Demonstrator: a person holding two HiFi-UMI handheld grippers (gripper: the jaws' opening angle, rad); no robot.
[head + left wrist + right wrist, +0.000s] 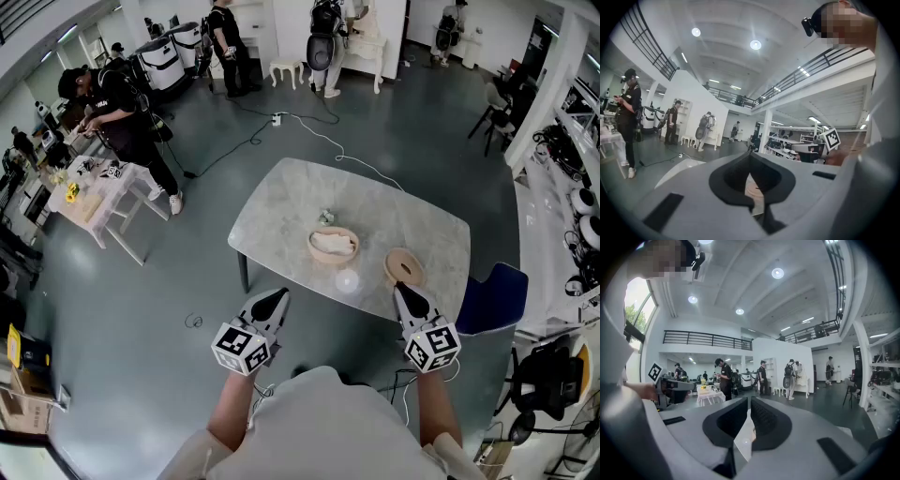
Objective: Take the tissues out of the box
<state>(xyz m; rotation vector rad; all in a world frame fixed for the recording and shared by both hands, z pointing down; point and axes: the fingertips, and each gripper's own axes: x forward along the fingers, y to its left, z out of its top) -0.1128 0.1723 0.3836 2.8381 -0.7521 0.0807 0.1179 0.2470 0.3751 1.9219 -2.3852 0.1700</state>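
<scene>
A round wooden tissue box [333, 246] stands open on the marble table [281, 202], with white tissue showing inside it. Its round wooden lid [405, 266] lies to the right. A pale rounded white lump [348, 280] rests just in front of the box. My left gripper [277, 298] hangs before the table's near edge, left of the box, jaws together and empty. My right gripper [402, 292] is held near the lid's front, also shut with nothing in it. In the left gripper view the left gripper [750, 157] shows its jaws meeting; the right gripper [749, 401] looks the same in its own view.
A small object [325, 217] sits behind the box. A blue chair [492, 298] stands at the table's right end. A cable [309, 131] runs over the grey floor beyond the table. People stand at a pale table [94, 197] at the left and by furniture at the back.
</scene>
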